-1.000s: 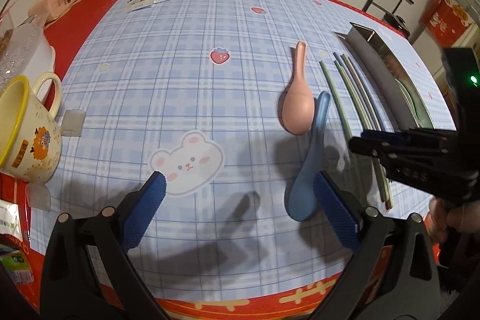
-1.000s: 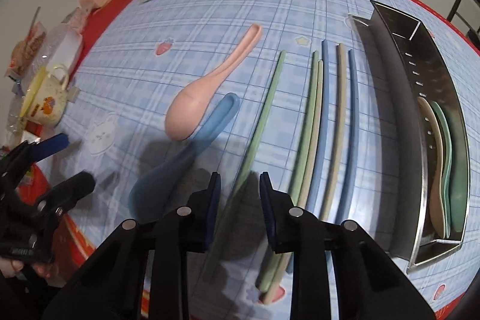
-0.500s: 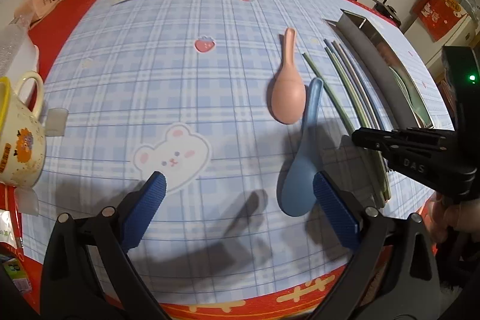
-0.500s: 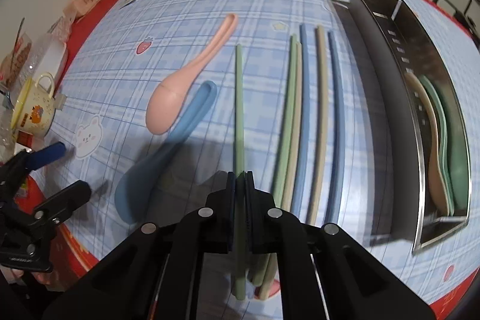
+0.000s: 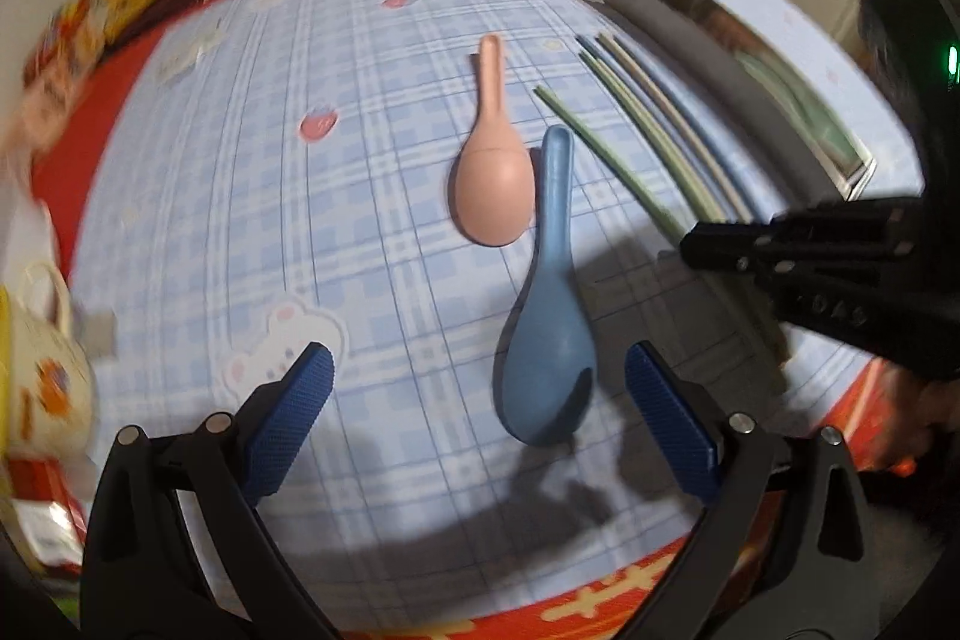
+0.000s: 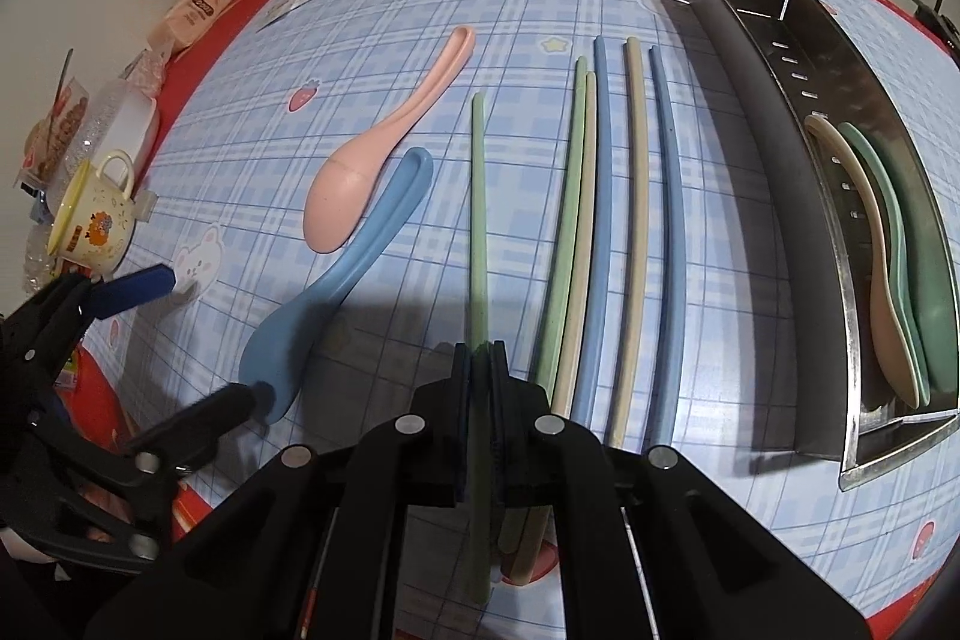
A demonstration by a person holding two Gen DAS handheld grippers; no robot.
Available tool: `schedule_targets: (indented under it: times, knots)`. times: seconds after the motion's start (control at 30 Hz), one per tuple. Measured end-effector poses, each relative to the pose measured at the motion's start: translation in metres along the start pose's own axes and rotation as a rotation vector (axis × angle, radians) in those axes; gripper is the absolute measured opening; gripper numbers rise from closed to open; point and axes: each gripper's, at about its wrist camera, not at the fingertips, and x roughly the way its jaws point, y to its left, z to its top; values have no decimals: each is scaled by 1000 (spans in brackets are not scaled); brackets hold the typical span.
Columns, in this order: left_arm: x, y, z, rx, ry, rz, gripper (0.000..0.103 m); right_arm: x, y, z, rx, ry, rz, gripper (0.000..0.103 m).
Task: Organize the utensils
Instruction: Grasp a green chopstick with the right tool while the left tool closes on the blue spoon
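Between right gripper (image 6: 479, 370) pads — green chopstick (image 6: 478, 196), clamped | left gripper (image 5: 477, 391) spread wide — blue spoon (image 5: 549, 316) between its fingers

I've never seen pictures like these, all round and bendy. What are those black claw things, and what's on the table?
Those are grippers: two-finger tongs a person holds, one in each hand. Each carries a tiny wide-eyed camera, so each picture looks out along one gripper's fingers. The left gripper is open, hovering near a blue spoon; a pink spoon lies beside it. The right gripper has pinched one green chopstick. More chopsticks lie in a row on the checked tablecloth, next to a metal tray with spoons inside.
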Motion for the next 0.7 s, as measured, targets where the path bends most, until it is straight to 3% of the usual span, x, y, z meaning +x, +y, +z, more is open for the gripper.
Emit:
schedule_targets:
  times: [0.13, 0.23, 0.47, 0.6, 0.7]
  knots:
    - [9, -16, 3, 95, 6, 44, 93, -1, -2, -1, 5, -7, 13, 7]
    - [19, -25, 7, 141, 21, 81, 78, -2, -4, -2, 7, -12, 23, 7]
    - [25, -36, 12, 231, -1, 162, 73, -5, -9, -4, 10, -16, 38, 6]
    - [25, -49, 10, 300, 11, 155, 32, -5, -9, -4, 10, -15, 41, 6]
    - [18, -35, 12, 209, 2, 69, 26, -5, -8, -3, 11, -15, 42, 6]
